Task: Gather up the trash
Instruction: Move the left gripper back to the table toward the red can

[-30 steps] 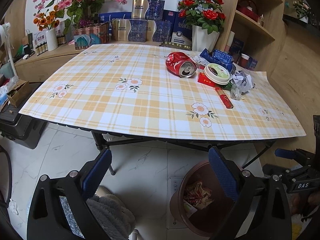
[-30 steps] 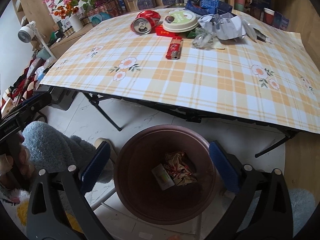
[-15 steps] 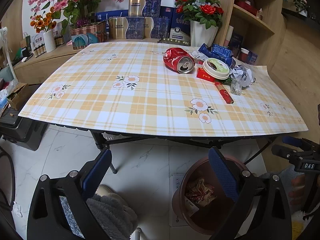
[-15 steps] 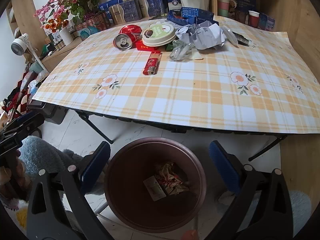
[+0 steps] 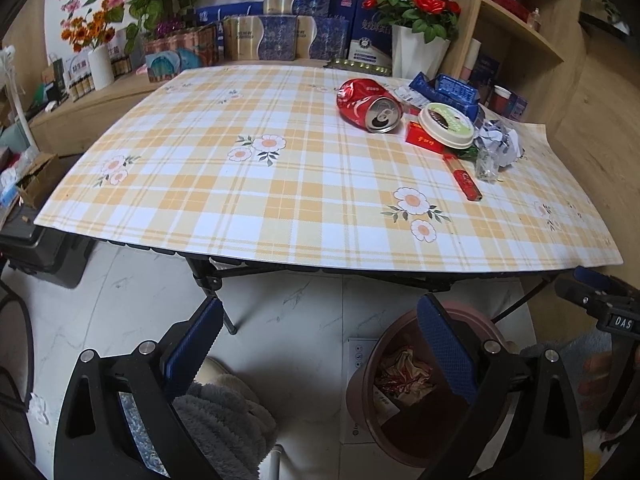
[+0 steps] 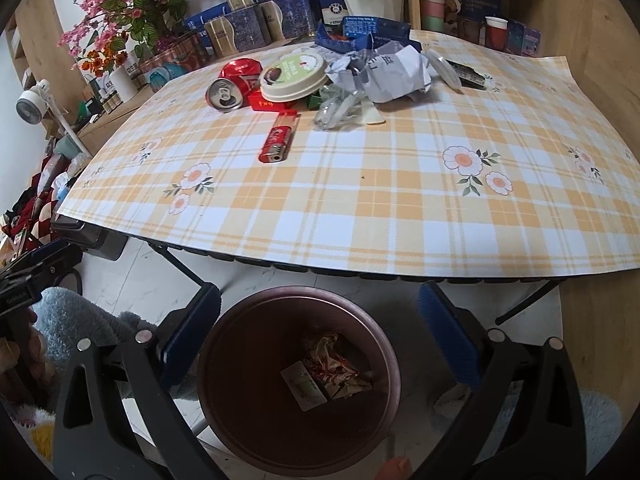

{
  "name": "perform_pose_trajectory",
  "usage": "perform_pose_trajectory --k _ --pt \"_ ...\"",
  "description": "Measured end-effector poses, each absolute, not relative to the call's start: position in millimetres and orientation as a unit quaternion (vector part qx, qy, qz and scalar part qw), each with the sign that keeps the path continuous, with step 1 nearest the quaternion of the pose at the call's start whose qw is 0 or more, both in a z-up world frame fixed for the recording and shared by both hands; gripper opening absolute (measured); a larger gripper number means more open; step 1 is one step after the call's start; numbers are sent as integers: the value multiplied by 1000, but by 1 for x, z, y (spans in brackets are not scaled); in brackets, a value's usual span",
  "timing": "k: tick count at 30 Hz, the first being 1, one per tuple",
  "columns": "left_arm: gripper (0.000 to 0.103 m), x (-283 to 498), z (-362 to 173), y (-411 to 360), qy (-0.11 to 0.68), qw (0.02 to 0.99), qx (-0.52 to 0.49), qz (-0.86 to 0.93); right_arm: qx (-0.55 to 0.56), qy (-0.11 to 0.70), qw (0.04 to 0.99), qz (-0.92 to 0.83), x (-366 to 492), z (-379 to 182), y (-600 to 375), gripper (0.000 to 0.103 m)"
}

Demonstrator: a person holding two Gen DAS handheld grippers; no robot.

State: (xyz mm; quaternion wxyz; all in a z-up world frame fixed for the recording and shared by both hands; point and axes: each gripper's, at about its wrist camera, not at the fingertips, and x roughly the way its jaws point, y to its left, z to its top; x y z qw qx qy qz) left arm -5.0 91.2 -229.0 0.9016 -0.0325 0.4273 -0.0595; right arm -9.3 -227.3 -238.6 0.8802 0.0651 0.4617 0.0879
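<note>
Below the checked table, both tools, left and right, gape empty above the bin.

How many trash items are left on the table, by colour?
Red: 3 (can, box, lighter)
Blue: 1 (wrapper)
White or cream: 2 (lid, crumpled paper)
Clear: 1 (plastic wrap)
Black: 1 (flat pack)
Total: 8
</note>
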Motion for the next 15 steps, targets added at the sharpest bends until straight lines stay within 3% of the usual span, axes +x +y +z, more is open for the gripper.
perform_pose_trajectory --k 10,15 --pt "95 59 -213 84 448 872 -159 -115 69 455 886 56 11 -238 -243 97" --pt "84 127 -209 75 460 823 -309 -128 68 445 892 42 24 -235 -254 97"
